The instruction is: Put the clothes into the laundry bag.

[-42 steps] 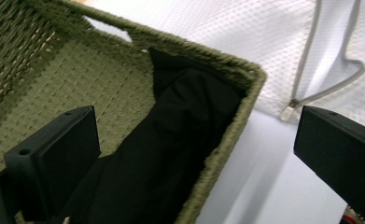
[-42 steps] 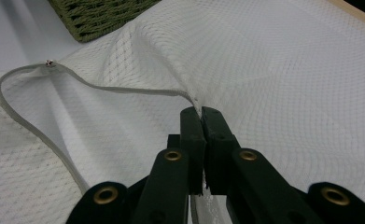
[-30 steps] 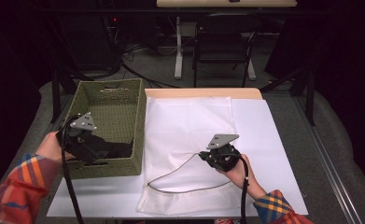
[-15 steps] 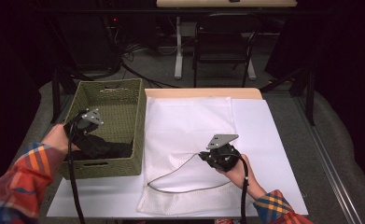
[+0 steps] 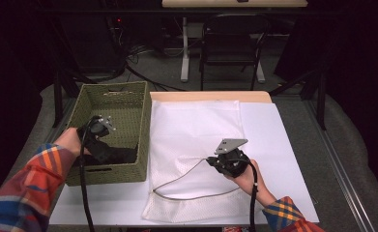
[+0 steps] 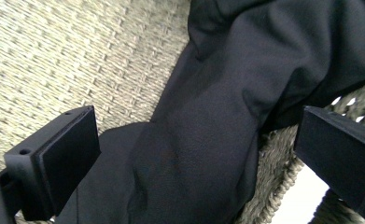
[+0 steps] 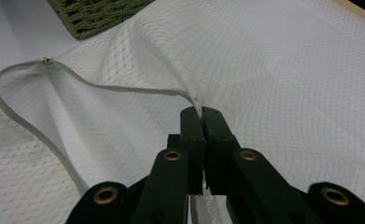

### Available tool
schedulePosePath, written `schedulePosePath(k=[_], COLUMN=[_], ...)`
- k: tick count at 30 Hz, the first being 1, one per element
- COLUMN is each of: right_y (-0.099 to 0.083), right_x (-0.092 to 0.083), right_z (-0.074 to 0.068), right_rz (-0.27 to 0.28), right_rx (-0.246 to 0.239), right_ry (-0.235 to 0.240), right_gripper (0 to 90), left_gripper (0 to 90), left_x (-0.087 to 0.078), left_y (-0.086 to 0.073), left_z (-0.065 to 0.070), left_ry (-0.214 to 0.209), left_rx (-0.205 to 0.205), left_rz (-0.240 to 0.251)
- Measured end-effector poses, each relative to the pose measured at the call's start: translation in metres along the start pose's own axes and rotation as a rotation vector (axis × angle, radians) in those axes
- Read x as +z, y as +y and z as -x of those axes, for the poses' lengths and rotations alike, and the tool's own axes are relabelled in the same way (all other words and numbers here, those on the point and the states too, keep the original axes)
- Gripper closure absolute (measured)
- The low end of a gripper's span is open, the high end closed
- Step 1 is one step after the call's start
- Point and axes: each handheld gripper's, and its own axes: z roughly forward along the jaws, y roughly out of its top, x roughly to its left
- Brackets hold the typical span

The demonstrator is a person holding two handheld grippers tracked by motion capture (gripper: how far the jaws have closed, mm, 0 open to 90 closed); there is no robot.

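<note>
A white mesh bag (image 5: pixel 196 130) lies flat on the table with its grey-edged mouth (image 7: pixel 26 116) toward the near side. My right gripper (image 5: pixel 211 162) is shut on the upper edge of that mouth (image 7: pixel 201 112) and lifts it a little, so the mouth gapes. A black garment (image 6: pixel 245 70) lies in the near end of the green woven basket (image 5: pixel 114 96). My left gripper (image 5: pixel 108 151) reaches down into the basket. Its jaws stand open, one on each side of a fold of the garment (image 6: pixel 194 140), and the pads do not press on it.
White paper (image 5: pixel 283 145) covers the tabletop under the bag. The basket stands at the left edge of it, its wall (image 7: pixel 96 16) close to the bag's mouth. A chair and desk legs stand beyond the far edge of the table.
My left gripper has moved forward and down into the basket, onto the black garment. The right gripper and the bag's mouth have stayed where they were.
</note>
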Motion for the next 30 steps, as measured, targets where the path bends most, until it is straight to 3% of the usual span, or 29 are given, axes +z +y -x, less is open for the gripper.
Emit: schedulePosePath(k=[9, 16, 22, 30], right_y=[0.0, 0.0, 0.0, 0.0], right_x=[-0.001, 0.0, -0.001, -0.001], right_z=[0.002, 0.001, 0.001, 0.001], right_rz=[0.004, -0.008, -0.008, -0.012], right_rx=[-0.001, 0.005, 0.004, 0.004], right_ry=[0.001, 0.009, 0.008, 0.005], right_gripper=[88.1, 88.0, 88.0, 88.0], left_gripper=[2.4, 15.2, 31.3, 47.2], left_x=[0.018, 0.028, 0.034, 0.04], left_y=[0.001, 0.001, 0.002, 0.0], left_z=[-0.003, -0.005, -0.005, -0.004], left_ry=[-0.005, -0.026, -0.054, -0.068], left_rx=[0.018, 0.045, 0.062, 0.061], left_rz=[-0.068, -0.102, -0.135, -0.133])
